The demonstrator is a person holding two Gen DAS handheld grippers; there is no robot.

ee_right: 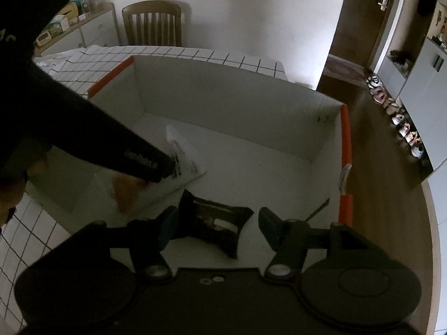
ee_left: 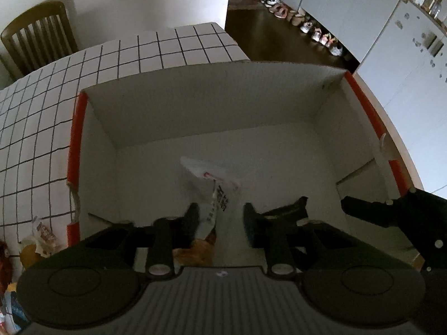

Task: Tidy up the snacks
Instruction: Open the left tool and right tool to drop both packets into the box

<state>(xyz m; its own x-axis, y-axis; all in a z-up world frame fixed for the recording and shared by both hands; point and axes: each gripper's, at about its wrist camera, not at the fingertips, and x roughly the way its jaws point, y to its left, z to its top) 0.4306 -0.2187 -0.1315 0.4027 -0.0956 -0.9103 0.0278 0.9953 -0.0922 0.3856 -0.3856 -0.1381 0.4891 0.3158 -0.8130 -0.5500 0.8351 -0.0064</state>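
Hanging over the white box [ee_left: 195, 117], the left gripper [ee_left: 220, 217] stands with jaws apart around a clear snack bag [ee_left: 212, 178] lying on the box floor, pads not pressing it. From the right wrist, the right gripper [ee_right: 216, 230] is spread open above a dark snack packet [ee_right: 215, 223] on the box [ee_right: 223, 89] floor, beside the clear bag [ee_right: 181, 153].

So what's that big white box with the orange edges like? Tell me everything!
The box looks like white cardboard, open on top, with orange strips along its two side rims, one torn near a corner. It sits on the checked tablecloth. Inside lie a clear snack bag and a dark packet on its floor. Both grippers, left and right, reach into it.
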